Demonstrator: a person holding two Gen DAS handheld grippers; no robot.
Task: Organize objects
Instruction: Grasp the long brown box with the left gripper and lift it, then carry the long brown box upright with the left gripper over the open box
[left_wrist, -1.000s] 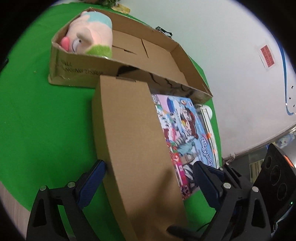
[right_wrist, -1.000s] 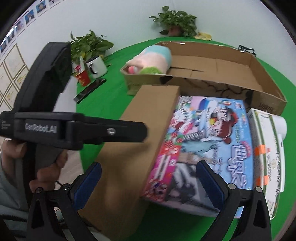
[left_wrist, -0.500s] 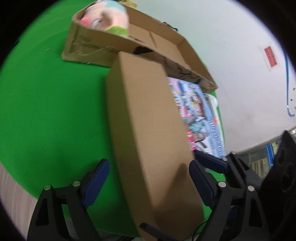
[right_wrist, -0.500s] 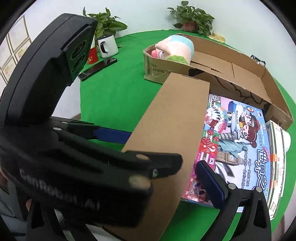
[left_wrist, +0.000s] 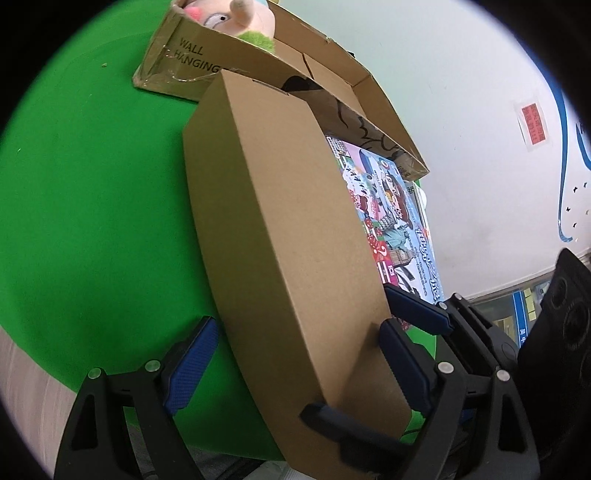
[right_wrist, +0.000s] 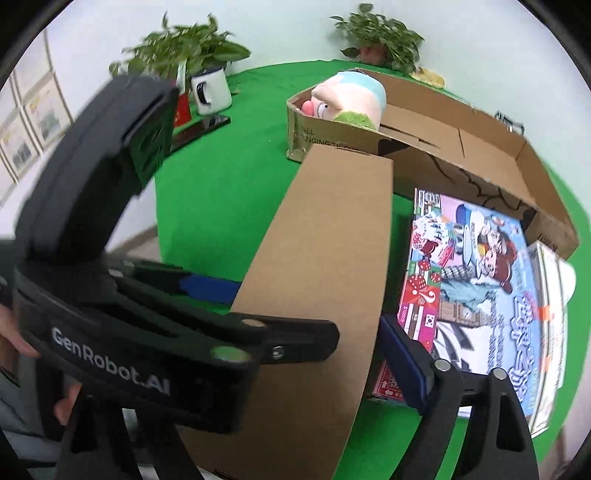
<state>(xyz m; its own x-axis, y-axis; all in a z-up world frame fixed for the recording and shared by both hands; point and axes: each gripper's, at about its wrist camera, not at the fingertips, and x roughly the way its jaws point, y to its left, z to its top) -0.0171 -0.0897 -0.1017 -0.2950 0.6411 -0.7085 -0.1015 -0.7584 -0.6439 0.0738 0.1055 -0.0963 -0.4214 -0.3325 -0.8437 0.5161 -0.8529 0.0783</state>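
Note:
A long plain brown cardboard box (left_wrist: 280, 221) lies on the green table, its far end against an open cardboard tray (left_wrist: 354, 92). My left gripper (left_wrist: 295, 350) is open and straddles the box's near end, its blue pads on either side. My right gripper (right_wrist: 310, 362) also straddles that near end; only its right pad (right_wrist: 402, 365) shows, the left gripper's body hides the rest. A plush toy (right_wrist: 347, 98) sits in the tray's left end. A colourful board game box (right_wrist: 472, 291) lies right of the brown box.
A white booklet (right_wrist: 554, 295) lies under the game box's right side. A white mug (right_wrist: 210, 90), potted plants (right_wrist: 376, 35) and a dark flat object (right_wrist: 201, 127) stand on the table's far left. The table edge is close below the grippers.
Both grippers moved forward around the brown box's near end. The left gripper's pads have come closer to the box's sides. The brown box has shifted slightly away from the game box.

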